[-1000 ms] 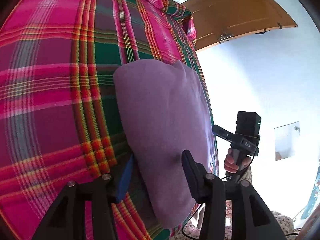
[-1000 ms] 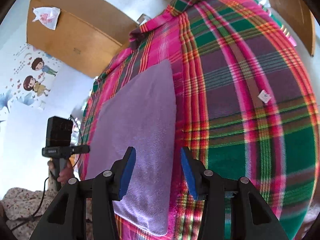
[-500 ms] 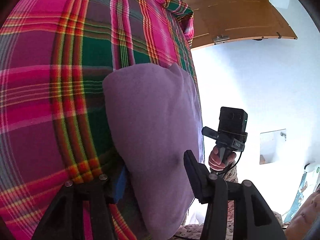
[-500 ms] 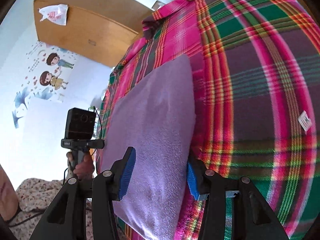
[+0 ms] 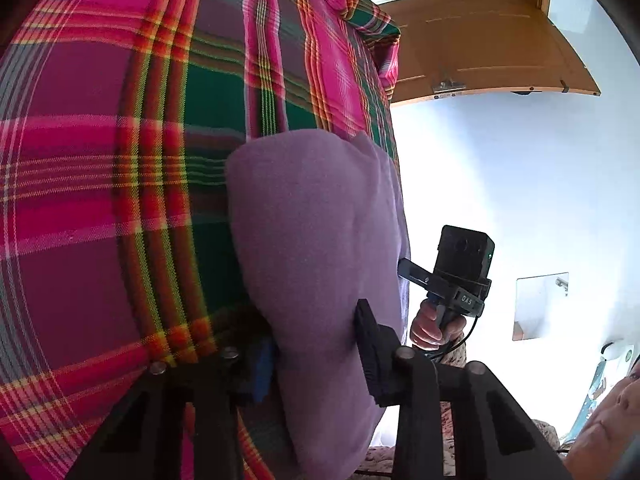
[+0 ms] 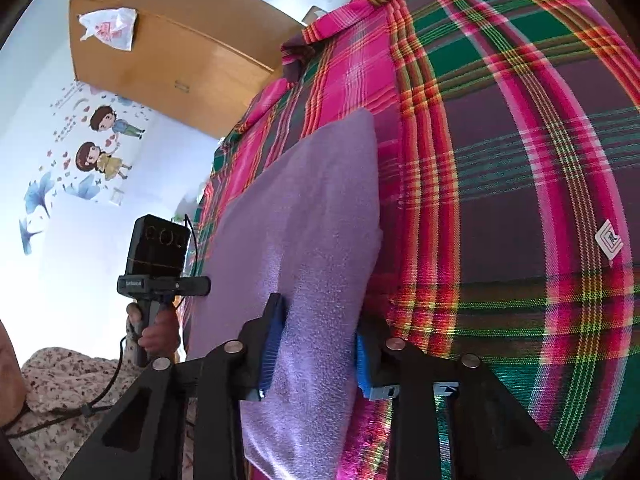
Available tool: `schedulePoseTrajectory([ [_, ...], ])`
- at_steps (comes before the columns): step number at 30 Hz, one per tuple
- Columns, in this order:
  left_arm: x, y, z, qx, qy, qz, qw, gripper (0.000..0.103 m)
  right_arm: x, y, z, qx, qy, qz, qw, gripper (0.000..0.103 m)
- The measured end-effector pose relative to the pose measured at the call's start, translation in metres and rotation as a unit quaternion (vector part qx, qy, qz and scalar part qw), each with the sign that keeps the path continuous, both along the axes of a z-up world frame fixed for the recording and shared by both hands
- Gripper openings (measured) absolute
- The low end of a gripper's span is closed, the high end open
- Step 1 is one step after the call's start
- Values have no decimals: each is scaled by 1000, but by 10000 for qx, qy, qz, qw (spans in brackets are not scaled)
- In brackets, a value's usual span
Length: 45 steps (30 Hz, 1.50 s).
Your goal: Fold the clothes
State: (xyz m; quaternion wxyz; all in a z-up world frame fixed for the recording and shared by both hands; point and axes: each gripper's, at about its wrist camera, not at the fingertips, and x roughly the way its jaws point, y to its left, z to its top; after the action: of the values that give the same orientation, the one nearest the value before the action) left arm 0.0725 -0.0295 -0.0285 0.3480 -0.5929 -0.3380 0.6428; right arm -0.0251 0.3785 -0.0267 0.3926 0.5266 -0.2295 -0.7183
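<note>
A folded purple garment lies along the edge of a bed covered by a pink and green plaid sheet. My left gripper holds one end of it. One finger is tucked under the cloth and the other presses on top. My right gripper clamps the opposite end between its blue pads. Each view also shows the other hand-held gripper beyond the bed edge: the right one and the left one.
Wooden furniture stands past the bed, with a plastic bag on it. A small white tag lies on the sheet to the right of the garment. A white wall with cartoon stickers is behind.
Both grippers slid forward over the garment's ends, and their fingers narrowed onto the cloth, one finger going underneath it on each side.
</note>
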Motion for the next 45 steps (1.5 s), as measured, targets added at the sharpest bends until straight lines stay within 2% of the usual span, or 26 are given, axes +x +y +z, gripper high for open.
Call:
schedulePoseTrajectory([
  [6, 1, -2, -1, -6, 17, 37, 10000, 33, 7, -2, 3, 83, 182, -151, 9997, 28],
  [12, -3, 5, 3, -22, 18, 126, 9999, 32, 15, -10, 8, 400, 460, -311, 9977, 24],
  [20, -5, 8, 6, -22, 125, 186, 9997, 31, 14, -15, 11, 599, 499, -373, 9963, 24],
  [32, -8, 22, 7, -216, 289, 293, 9989, 29, 24, -27, 21, 971, 775, -532, 9908, 20],
  [45, -26, 28, 18, -131, 540, 299, 9980, 29, 30, -36, 40, 843, 816, -727, 9904, 20],
])
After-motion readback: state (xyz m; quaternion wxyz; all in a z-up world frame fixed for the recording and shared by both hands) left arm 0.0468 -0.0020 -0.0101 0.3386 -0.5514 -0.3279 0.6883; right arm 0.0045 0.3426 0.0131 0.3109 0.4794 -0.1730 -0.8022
